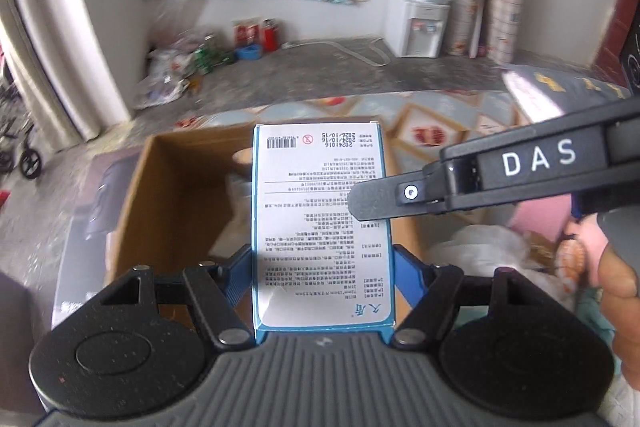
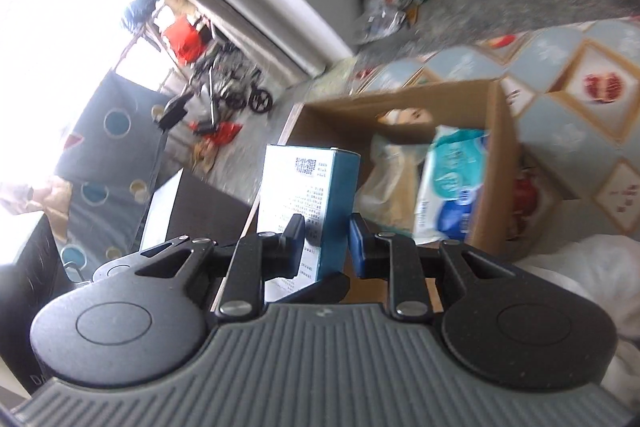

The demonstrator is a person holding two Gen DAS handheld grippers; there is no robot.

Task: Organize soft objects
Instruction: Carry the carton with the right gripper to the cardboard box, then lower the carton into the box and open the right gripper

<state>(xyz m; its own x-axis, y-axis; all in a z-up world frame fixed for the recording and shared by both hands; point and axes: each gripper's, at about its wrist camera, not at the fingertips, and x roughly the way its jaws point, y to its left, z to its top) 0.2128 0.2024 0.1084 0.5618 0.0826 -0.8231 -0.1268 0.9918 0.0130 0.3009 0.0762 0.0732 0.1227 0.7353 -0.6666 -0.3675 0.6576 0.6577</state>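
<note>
A flat blue-and-white carton [image 1: 322,187] with printed text hangs over an open cardboard box [image 1: 168,195]. My left gripper [image 1: 322,259] is shut on the carton, its blue pads pressing the two long edges. My right gripper [image 2: 326,241] is shut on the same carton [image 2: 296,179] across its thin side. One of its fingers [image 1: 362,205] lies on the white face in the left wrist view. Inside the cardboard box [image 2: 496,155] lie a blue-and-white wipes pack [image 2: 452,183] and a crumpled clear bag [image 2: 388,179].
The box stands on a patterned mat [image 1: 432,123]. White bagged soft things [image 1: 480,247] and a person's hand [image 1: 616,279] are at the right. On the concrete floor behind are a water dispenser [image 1: 420,23] and a litter pile [image 1: 172,75]. A small wheeled frame [image 2: 236,91] stands by the doorway.
</note>
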